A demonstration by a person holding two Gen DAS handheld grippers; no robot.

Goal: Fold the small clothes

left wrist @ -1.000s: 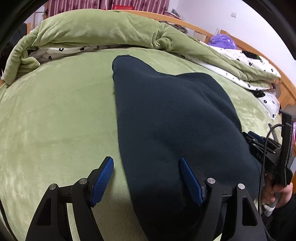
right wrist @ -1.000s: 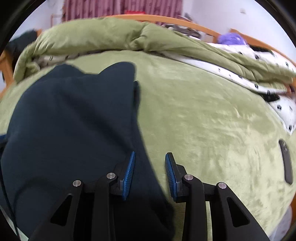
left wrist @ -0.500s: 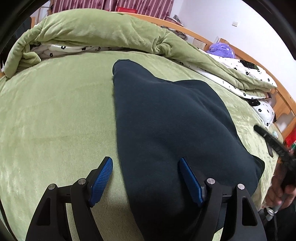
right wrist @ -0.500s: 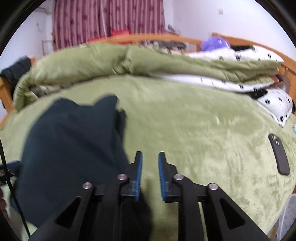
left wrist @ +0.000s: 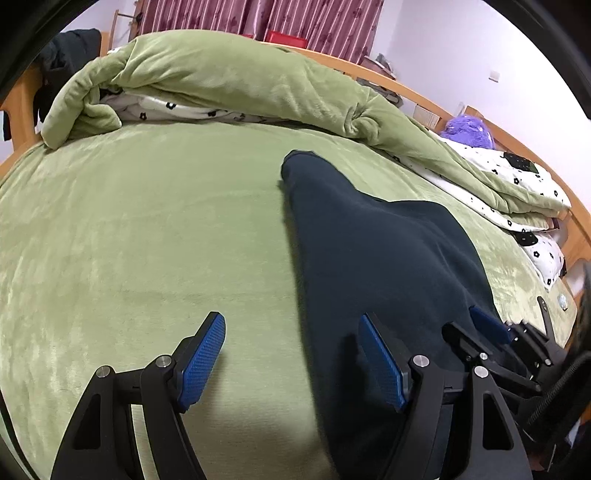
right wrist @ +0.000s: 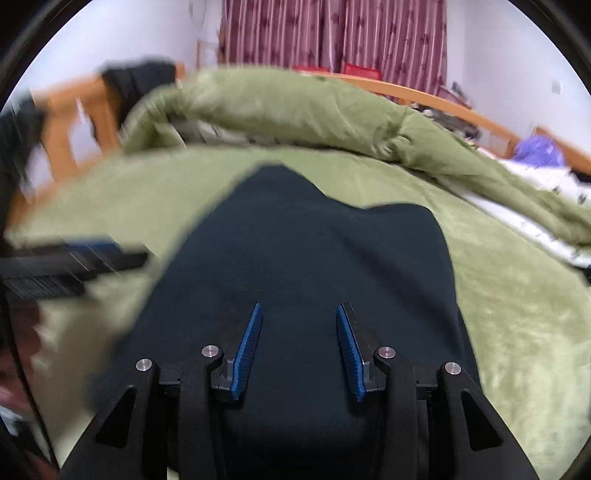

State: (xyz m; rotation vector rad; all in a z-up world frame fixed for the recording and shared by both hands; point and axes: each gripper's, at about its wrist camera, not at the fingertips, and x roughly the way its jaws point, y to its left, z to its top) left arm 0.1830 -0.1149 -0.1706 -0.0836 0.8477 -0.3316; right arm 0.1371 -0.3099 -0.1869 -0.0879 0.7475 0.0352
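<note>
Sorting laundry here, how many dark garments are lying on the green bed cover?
1: the dark navy garment lies flat on the green bed cover, below the rolled quilt. Others may be hidden outside the views.

The right view is motion-blurred, smearing the left gripper (right wrist: 74,266) and bedframe (right wrist: 66,125). The garment's (left wrist: 388,266) near end runs under both grippers, off the bottom edge.

A rolled green quilt (left wrist: 229,77) lies across the green bed cover (left wrist: 129,229), striped curtains (left wrist: 258,18) behind.
</note>
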